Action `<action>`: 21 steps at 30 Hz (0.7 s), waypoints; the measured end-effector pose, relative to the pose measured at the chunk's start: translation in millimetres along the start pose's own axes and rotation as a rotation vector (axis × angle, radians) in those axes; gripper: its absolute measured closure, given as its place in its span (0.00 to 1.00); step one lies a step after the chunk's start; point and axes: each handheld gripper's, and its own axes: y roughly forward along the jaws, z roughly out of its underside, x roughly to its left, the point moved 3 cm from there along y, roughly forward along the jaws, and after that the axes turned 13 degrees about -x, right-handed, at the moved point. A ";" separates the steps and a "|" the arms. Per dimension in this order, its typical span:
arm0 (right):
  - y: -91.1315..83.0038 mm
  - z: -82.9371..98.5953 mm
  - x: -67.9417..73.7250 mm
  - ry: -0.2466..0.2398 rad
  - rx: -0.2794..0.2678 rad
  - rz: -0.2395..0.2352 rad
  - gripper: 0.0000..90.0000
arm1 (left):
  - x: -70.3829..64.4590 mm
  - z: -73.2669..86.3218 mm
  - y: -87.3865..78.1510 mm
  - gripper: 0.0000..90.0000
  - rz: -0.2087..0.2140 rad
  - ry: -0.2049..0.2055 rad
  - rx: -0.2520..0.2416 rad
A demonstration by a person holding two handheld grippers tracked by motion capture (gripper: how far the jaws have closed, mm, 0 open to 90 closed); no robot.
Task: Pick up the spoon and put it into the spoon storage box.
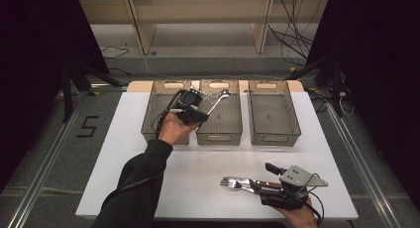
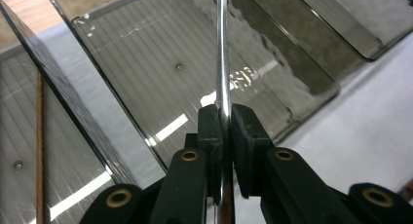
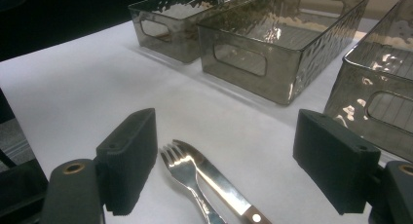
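A silver spoon (image 1: 218,101) hangs over the middle grey bin (image 1: 230,125), and my left gripper (image 1: 202,115) is shut on its handle. In the left gripper view the jaws (image 2: 223,121) pinch the spoon's thin metal stem (image 2: 222,58) above the bin's ribbed floor (image 2: 160,68). Near the front right, a fork (image 1: 232,182) and a wood-handled knife (image 1: 250,184) lie side by side on the white table (image 1: 198,168). My right gripper (image 1: 262,177) stands open around them. In the right gripper view the fork (image 3: 182,168) and knife (image 3: 221,184) lie between its spread jaws (image 3: 233,158).
Three see-through grey bins stand in a row at the back: left bin (image 1: 148,116), middle one, right bin (image 1: 275,114). A thin brown strip (image 2: 40,136) lies in the left bin. Bare white tabletop stretches in front of the bins. Cables and stands ring the table.
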 end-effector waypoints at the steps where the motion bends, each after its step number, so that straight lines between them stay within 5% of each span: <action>1: 0.0 0.0 0.1 0.000 0.000 0.000 0.28 | 1.9 -1.0 2.0 0.92 -0.001 -0.009 0.000; 21: -0.6 -0.5 -0.1 0.000 -0.004 -0.003 0.28 | 11.7 -15.1 27.6 0.92 -0.029 -0.031 -0.014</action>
